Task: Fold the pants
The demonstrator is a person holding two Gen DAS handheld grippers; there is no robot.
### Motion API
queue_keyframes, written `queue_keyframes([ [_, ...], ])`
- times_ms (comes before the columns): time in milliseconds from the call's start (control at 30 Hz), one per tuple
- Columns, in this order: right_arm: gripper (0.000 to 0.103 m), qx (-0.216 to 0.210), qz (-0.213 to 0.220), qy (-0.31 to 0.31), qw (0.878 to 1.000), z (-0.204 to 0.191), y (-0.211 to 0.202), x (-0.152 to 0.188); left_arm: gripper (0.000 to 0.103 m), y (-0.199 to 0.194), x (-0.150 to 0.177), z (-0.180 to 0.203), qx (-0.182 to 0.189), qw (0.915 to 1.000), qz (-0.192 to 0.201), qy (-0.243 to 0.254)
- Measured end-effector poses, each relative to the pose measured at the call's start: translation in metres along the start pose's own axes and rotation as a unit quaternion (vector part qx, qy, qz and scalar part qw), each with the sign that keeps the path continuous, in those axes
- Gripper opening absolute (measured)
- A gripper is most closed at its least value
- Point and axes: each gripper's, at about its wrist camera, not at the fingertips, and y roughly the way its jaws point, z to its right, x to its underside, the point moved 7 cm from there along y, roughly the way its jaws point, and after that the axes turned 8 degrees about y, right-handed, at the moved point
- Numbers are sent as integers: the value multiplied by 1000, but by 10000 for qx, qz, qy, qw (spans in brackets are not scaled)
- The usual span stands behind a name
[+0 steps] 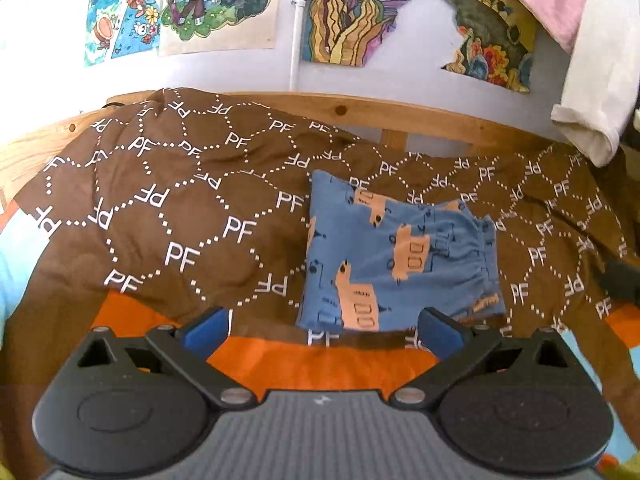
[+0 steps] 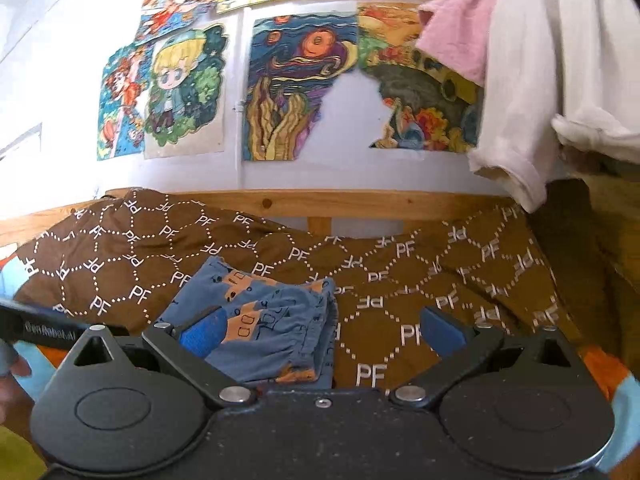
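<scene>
The blue pants (image 1: 394,258) with orange truck prints lie folded into a compact rectangle on the brown "PF" patterned blanket (image 1: 180,216). My left gripper (image 1: 324,330) is open and empty, held just short of the pants' near edge. In the right wrist view the pants (image 2: 264,320) lie left of centre, waistband towards the right. My right gripper (image 2: 322,334) is open and empty, above the pants' near right part, its left finger (image 2: 200,336) over the fabric. The other gripper's black edge (image 2: 44,330) shows at the left.
A wooden bed rail (image 1: 340,110) runs behind the blanket, below a wall with colourful drawings (image 2: 292,88). White and pink cloths (image 2: 532,80) hang at the upper right. An orange sheet (image 1: 320,364) shows under the blanket's near edge.
</scene>
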Motion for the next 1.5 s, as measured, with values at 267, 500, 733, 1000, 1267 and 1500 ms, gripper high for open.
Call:
queue_keyframes([
  [267,102,12,-323,85,9994,-9,-18,36,103,-11,25,1,-150,9997,-106,167],
  [500,102,-27,-643,81,9979,-13,-8,56,103,-13,40,-7,-320,9992,-125,211],
  [733,102,6,-762,127,9970,-12,-2,61,103,-17,47,-9,-339,9988,-51,353],
  [1000,102,31,-886,101,9960,-12,0,65,103,-19,52,-9,-293,9989,-92,365],
  [1267,102,39,-903,100,9959,-12,1,66,103,-19,52,-11,-284,9989,-113,349],
  [1500,102,40,-898,97,9959,-12,0,66,103,-20,52,-9,-269,9990,-118,351],
])
